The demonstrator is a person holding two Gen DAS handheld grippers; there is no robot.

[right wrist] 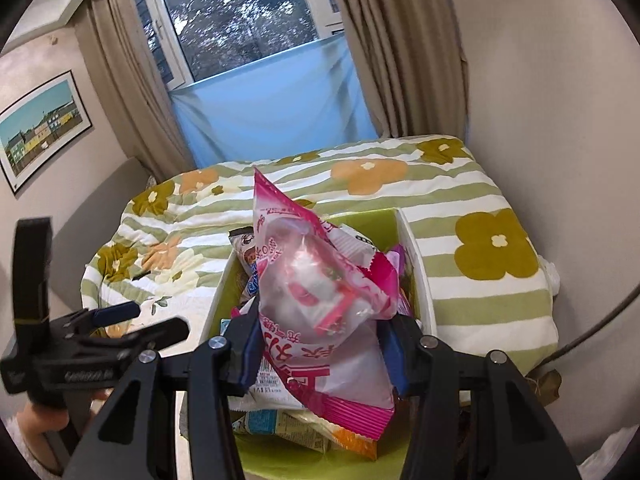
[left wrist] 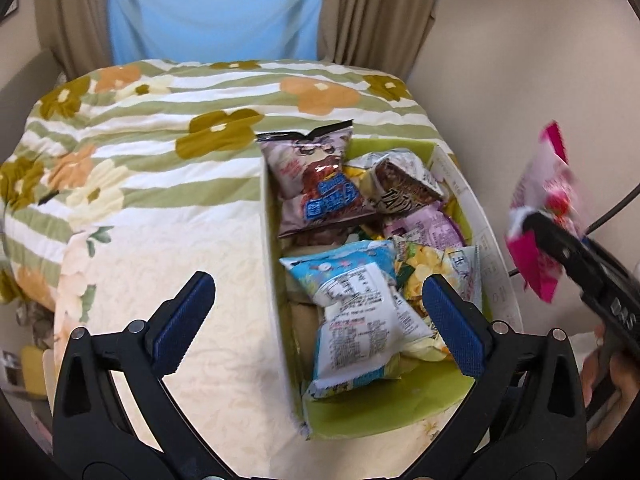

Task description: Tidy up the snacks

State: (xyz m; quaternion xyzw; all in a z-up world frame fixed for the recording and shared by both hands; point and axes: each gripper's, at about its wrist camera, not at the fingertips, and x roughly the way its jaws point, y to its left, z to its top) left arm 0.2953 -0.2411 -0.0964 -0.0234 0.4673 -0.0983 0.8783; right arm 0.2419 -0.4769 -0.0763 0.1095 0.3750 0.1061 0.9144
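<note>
A white box (left wrist: 272,264) with a green lining sits on the bed and holds several snack packets. Among them are a purple-brown one (left wrist: 316,184), a blue-and-white one (left wrist: 352,300) and a yellow one (left wrist: 424,272). My left gripper (left wrist: 318,304) is open wide above the box's near left wall and the blue-and-white packet, gripping nothing. My right gripper (right wrist: 322,344) is shut on a pink-and-white packet (right wrist: 324,280), held above the box (right wrist: 416,264). In the left wrist view, that pink packet (left wrist: 540,200) hangs to the right of the box. The left gripper (right wrist: 160,317) shows at the left of the right wrist view.
The box rests on a floral green-striped quilt (left wrist: 160,168) covering the bed. A beige wall (left wrist: 520,60) and a dark cable (right wrist: 592,332) run close along the right side. Curtains (right wrist: 400,40) and a blue-covered window (right wrist: 272,104) stand behind the bed. A framed picture (right wrist: 40,128) hangs on the left wall.
</note>
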